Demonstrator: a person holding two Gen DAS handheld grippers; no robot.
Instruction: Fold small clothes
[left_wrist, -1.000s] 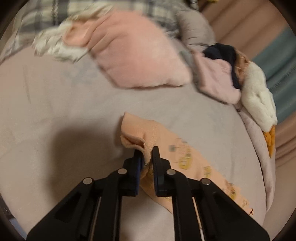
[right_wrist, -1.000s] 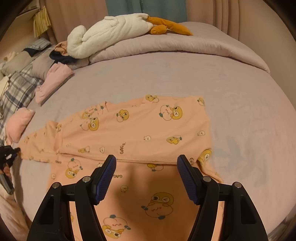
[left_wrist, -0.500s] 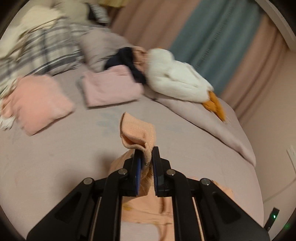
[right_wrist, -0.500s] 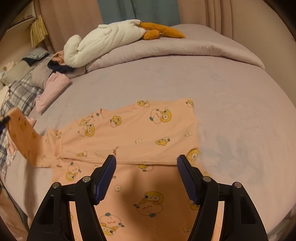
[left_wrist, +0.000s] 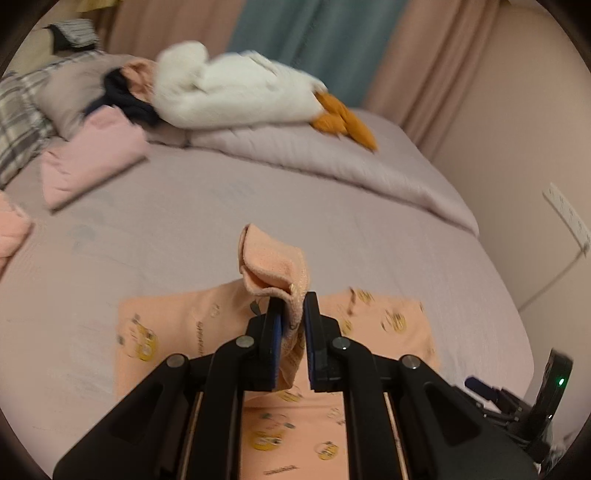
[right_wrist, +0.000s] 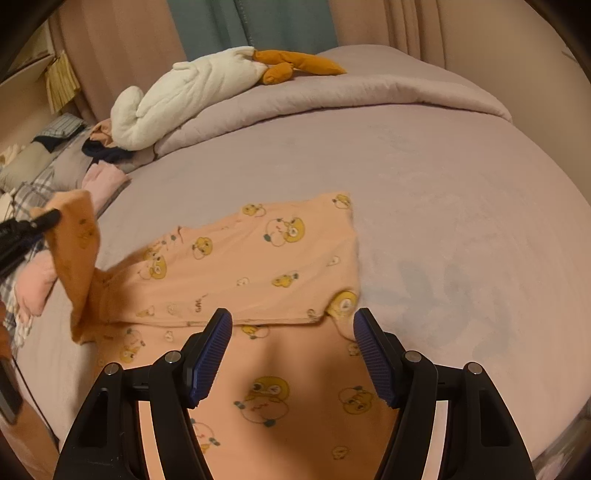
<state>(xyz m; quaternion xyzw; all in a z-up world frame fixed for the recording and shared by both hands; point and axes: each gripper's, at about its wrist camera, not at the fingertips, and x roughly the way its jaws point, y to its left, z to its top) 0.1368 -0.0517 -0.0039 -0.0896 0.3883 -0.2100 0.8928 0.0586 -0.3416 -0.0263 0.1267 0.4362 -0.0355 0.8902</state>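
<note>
A peach baby garment with yellow duck prints lies flat on the mauve bed, its top part folded over. My left gripper is shut on the garment's sleeve cuff and holds it lifted above the body of the garment. In the right wrist view the left gripper shows at the far left with the sleeve hanging from it. My right gripper is open and empty, hovering over the near part of the garment.
A white plush goose with orange feet lies on a rolled duvet at the back. Folded pink clothes, dark clothes and a plaid pillow sit at the left. A wall borders the right.
My left gripper has lifted the sleeve off the bed and carried it up and over toward the garment's body. The right gripper has stayed open, drifting slightly forward.
</note>
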